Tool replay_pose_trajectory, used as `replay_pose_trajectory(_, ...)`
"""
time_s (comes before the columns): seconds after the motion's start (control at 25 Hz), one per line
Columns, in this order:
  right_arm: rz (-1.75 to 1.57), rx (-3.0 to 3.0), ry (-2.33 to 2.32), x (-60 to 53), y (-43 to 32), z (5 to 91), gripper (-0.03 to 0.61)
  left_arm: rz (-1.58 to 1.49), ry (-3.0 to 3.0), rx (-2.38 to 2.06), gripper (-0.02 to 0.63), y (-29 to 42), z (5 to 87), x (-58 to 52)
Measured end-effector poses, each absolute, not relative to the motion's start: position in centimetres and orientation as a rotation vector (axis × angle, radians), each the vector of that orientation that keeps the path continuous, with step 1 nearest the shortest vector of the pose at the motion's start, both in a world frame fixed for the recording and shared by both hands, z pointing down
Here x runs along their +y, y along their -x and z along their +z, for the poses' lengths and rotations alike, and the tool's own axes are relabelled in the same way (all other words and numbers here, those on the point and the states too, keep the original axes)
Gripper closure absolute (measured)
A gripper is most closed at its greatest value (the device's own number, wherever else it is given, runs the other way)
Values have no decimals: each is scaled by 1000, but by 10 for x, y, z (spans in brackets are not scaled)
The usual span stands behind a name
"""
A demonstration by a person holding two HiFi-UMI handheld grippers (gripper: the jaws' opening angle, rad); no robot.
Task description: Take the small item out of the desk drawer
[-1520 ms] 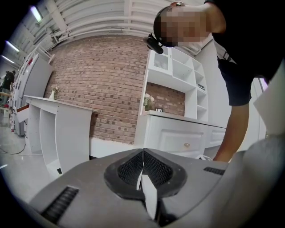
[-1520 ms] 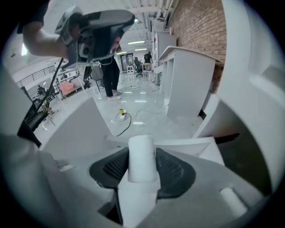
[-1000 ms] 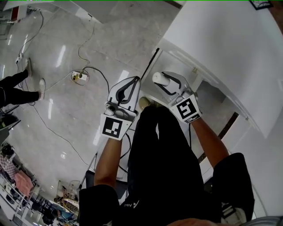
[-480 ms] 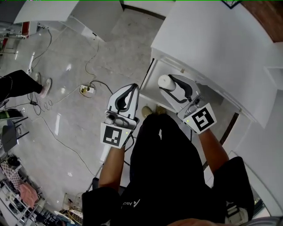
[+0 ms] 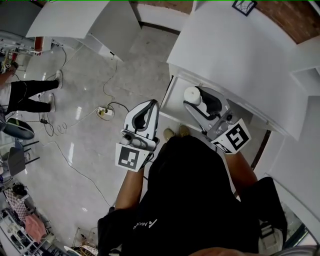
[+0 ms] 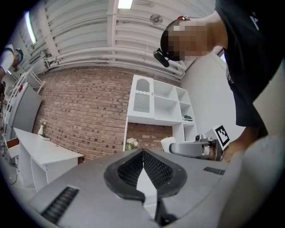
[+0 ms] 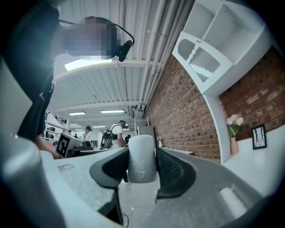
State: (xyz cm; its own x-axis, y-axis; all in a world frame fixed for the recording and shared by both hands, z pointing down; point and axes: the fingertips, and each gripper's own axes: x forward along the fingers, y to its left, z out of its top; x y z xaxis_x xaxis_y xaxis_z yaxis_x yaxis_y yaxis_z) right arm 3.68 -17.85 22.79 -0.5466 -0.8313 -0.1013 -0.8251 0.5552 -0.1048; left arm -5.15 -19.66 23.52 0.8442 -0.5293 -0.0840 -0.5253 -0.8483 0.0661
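Observation:
In the head view my right gripper point(image 5: 196, 98) is shut on a small white cylinder point(image 5: 192, 94). It holds the cylinder over the open white drawer point(image 5: 169, 100) that sticks out from under the white desk point(image 5: 235, 55). The right gripper view shows the cylinder point(image 7: 142, 164) upright and pressed between both black pads of that gripper point(image 7: 142, 156). My left gripper point(image 5: 150, 104) hangs left of the drawer over the floor. Its jaws are shut with nothing in them, and the pads meet in the left gripper view point(image 6: 143, 156). That view also shows the right gripper point(image 6: 192, 148) carrying the cylinder point(image 6: 167, 143).
A power strip point(image 5: 105, 112) and cables lie on the glossy floor left of the drawer. A person's legs point(image 5: 30, 95) stand at the far left. Another white desk point(image 5: 85, 22) is at the upper left. My own feet point(image 5: 175, 132) are just below the drawer. A small frame point(image 5: 244, 6) stands on the desk's far edge.
The head view has swung to show more of the desk and the brick wall. Both grippers keep their pose, and the right one still grips the white cylinder.

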Motion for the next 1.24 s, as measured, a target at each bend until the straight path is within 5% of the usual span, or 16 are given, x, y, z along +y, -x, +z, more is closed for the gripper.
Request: replay_pose_trajectory(1.24, -9, 2557, 1434, -149, -52, 191, 397, -247, -3043, -777, 614, 38, 198, -180)
